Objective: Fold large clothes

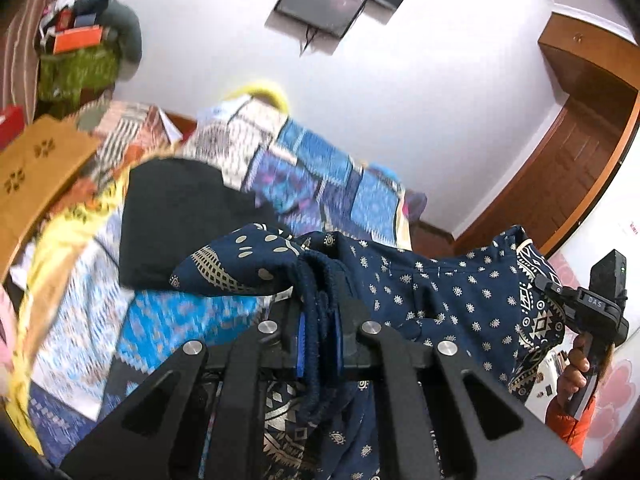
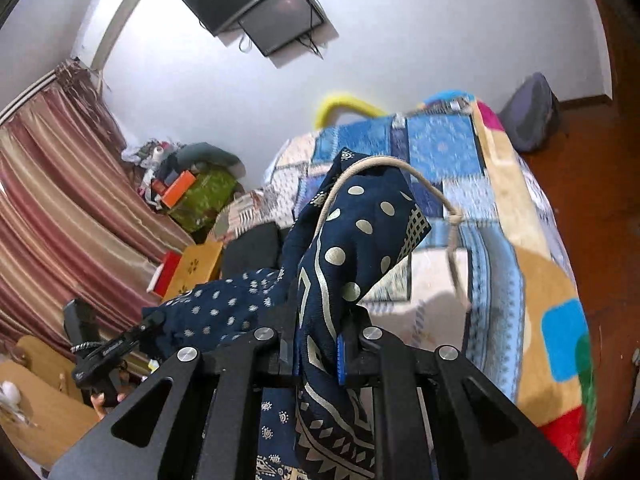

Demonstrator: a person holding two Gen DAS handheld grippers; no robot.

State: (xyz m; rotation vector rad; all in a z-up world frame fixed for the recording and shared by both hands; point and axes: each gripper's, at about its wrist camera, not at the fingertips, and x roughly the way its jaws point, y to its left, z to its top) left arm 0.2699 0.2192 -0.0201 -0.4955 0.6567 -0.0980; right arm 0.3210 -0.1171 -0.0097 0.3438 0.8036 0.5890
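A navy garment with a cream print [image 1: 448, 300] hangs stretched in the air between both grippers, above the bed. My left gripper [image 1: 318, 340] is shut on a bunched, corded edge of it. My right gripper [image 2: 320, 344] is shut on another part of the same garment [image 2: 360, 224], where a cream drawstring [image 2: 452, 216] loops out. The right gripper also shows at the right edge of the left wrist view [image 1: 596, 308], and the left gripper at the lower left of the right wrist view [image 2: 116, 348]. A black garment [image 1: 176, 220] lies on the bed.
The bed carries a blue and cream patchwork blanket [image 2: 512, 216]. A pile of clutter with a green bag [image 2: 204, 196] stands by the striped curtain [image 2: 52, 208]. A cardboard box [image 1: 36, 176] is at the bedside. A wooden door [image 1: 580, 152] and a grey backpack [image 2: 528, 112] are further off.
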